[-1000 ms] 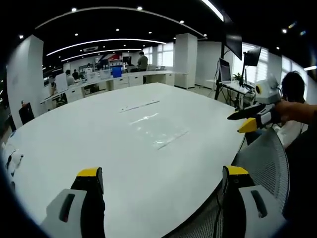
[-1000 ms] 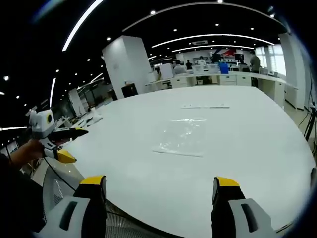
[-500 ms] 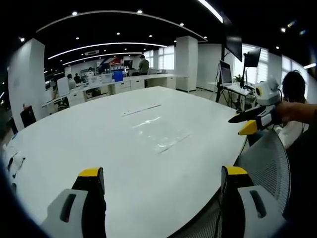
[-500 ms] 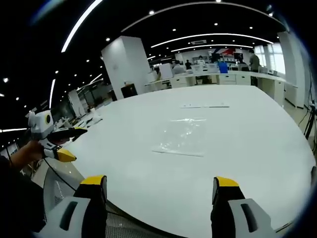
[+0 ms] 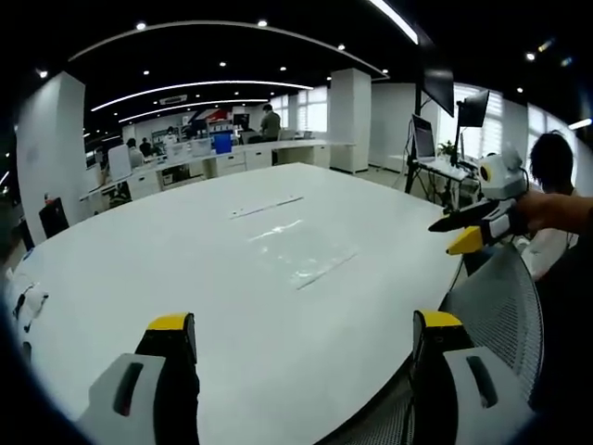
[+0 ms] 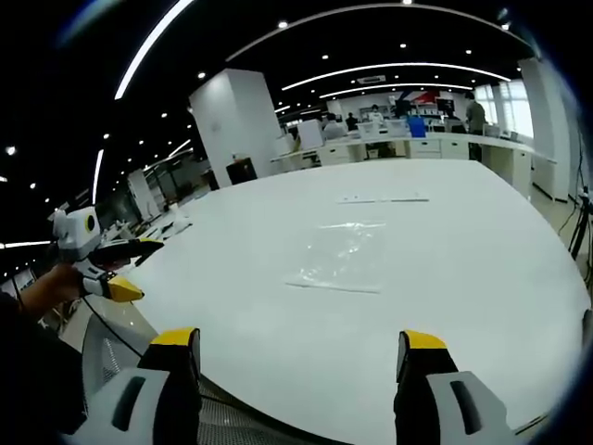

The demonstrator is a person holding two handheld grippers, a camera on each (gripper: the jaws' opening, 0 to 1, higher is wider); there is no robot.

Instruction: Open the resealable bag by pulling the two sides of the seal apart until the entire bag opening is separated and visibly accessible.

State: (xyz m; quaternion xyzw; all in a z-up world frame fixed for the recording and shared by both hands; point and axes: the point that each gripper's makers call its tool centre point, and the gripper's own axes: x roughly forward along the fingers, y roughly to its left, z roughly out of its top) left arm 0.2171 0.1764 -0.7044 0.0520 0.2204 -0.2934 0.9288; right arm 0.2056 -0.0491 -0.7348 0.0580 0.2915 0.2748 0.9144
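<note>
In the left gripper view, my left claw (image 5: 301, 338) has its jaws spread wide and holds nothing. It hangs above the near edge of the white bench (image 5: 139, 250). The resealable bag (image 5: 296, 246) lies flat on the bench, straight ahead of this claw and well apart from it, with one long edge, probably the seal, on the near side. I judge the claw is kept back and open because the grasp is not yet begun. The right claw (image 5: 460, 230) comes in from the right side, over a mesh chair (image 5: 496, 311), and its jaws stand parted.

In the right gripper view, my right claw (image 6: 299, 345) is also wide open and empty, above the bench (image 6: 482, 250) edge. The bag (image 6: 341, 255) lies ahead of it, a little toward the middle, well apart. The left claw (image 6: 118, 269) shows far on the left with jaws parted. The bag sits between the two claws' lines, so each one could take one side of the seal.
</note>
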